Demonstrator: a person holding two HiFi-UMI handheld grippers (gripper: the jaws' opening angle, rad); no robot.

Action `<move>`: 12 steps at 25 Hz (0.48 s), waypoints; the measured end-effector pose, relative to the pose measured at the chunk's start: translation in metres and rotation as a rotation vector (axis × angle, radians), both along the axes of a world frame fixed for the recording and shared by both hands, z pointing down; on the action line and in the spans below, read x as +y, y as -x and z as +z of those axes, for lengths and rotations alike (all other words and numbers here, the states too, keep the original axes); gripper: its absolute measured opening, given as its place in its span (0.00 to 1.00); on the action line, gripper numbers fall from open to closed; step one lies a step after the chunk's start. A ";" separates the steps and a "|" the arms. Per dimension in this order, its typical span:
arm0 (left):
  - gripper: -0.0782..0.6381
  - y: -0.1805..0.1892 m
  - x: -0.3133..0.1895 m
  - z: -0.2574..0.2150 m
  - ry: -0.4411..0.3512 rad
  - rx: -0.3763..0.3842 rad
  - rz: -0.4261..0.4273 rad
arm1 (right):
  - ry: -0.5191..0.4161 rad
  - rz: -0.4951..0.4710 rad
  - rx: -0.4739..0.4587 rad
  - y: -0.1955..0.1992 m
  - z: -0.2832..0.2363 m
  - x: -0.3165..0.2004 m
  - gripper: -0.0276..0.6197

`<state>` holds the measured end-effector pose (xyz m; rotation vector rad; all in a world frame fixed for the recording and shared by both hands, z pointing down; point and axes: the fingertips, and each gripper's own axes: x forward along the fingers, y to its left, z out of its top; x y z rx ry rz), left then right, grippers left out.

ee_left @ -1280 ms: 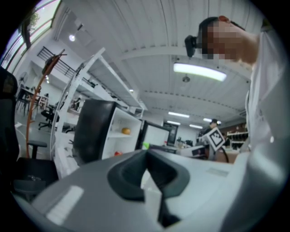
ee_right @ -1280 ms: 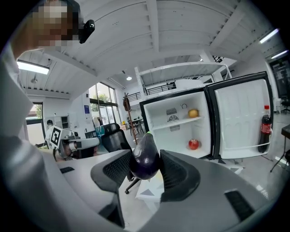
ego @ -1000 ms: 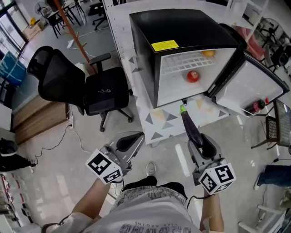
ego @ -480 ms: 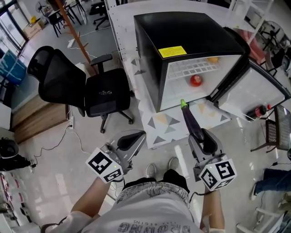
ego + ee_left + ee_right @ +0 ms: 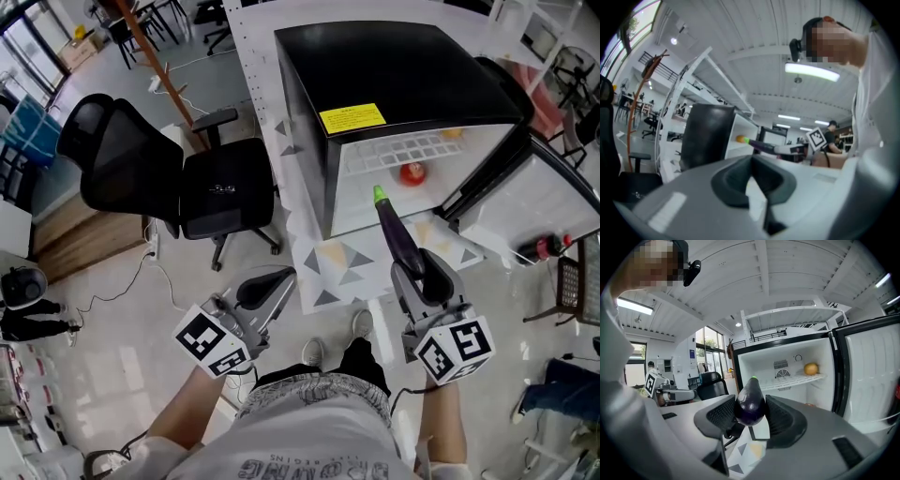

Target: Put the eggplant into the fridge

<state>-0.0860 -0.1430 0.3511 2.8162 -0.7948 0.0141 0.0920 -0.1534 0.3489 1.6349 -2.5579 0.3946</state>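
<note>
A dark purple eggplant (image 5: 401, 241) with a green tip is clamped between the jaws of my right gripper (image 5: 419, 274), tip aimed at the open black fridge (image 5: 394, 66). In the right gripper view the eggplant (image 5: 750, 404) stands between the pads of the right gripper (image 5: 750, 414), with the white fridge interior (image 5: 787, 362) ahead of it. A yellow fruit (image 5: 811, 368) lies on the wire shelf and a red fruit (image 5: 412, 173) sits lower down. My left gripper (image 5: 264, 289) hangs low at the left, shut with nothing in it. The left gripper view also shows the eggplant (image 5: 761, 146).
The fridge door (image 5: 534, 192) stands open to the right, with a red-capped bottle (image 5: 547, 247) in its rack. A black office chair (image 5: 178, 178) stands left of the fridge. A triangle-patterned mat (image 5: 342, 267) lies in front. A wooden coat-stand pole (image 5: 155, 47) rises at the back left.
The right gripper has carried the eggplant forward, closer to the fridge opening. The view has shifted nearer the fridge. The left gripper has stayed low and shut.
</note>
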 end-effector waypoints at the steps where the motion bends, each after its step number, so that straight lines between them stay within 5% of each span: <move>1: 0.12 -0.003 -0.003 0.001 0.001 -0.004 -0.005 | -0.004 -0.010 -0.002 -0.002 -0.001 -0.006 0.35; 12: 0.12 -0.032 -0.034 0.000 0.027 -0.046 -0.093 | -0.021 -0.123 -0.014 -0.015 -0.002 -0.065 0.35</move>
